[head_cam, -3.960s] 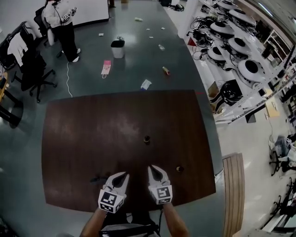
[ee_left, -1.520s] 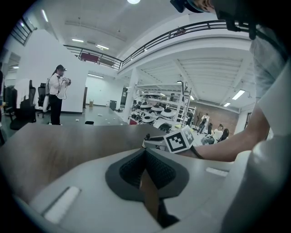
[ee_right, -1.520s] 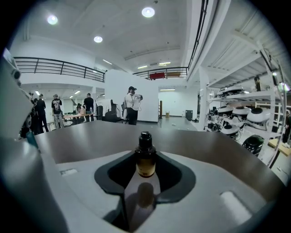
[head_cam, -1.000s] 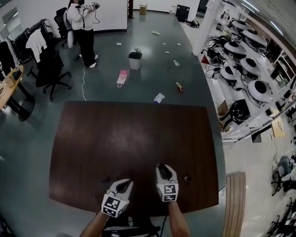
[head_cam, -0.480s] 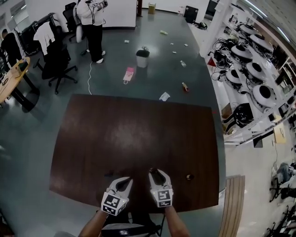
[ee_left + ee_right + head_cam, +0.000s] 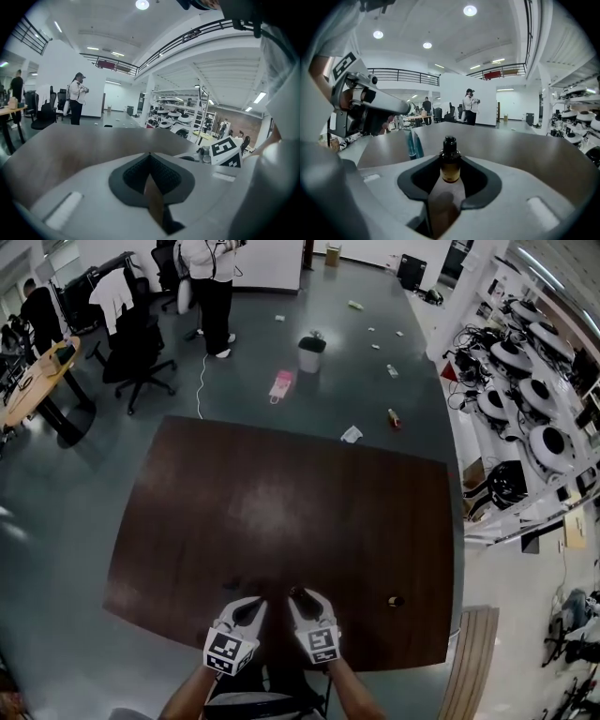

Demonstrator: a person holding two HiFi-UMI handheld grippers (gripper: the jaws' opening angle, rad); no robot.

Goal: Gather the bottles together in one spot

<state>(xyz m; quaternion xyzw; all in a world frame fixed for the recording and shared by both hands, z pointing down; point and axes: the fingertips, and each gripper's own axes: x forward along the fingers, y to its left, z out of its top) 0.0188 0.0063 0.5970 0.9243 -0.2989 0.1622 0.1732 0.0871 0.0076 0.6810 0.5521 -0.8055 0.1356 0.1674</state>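
A small amber bottle (image 6: 450,161) with a black cap stands upright in the notch between my right gripper's (image 6: 302,597) jaws, which are shut on it just above the dark brown table (image 6: 281,493). A second small dark bottle (image 6: 395,601) stands alone to the right, near the table's front edge. A slim blue translucent thing (image 6: 412,144) stands just left of the held bottle; in the head view it shows as dark marks (image 6: 232,584) ahead of my left gripper (image 6: 247,607). The left gripper's jaws (image 6: 150,154) meet at the tips with nothing between them.
The table's front edge runs just under both grippers. On the grey floor beyond the table are a waste bin (image 6: 310,354), a pink bag (image 6: 280,386) and scattered litter. A person (image 6: 214,282) stands at the back left by office chairs (image 6: 136,348).
My right gripper has moved left with the amber bottle and now sits close beside the left gripper. The lone bottle at the right is farther from it.
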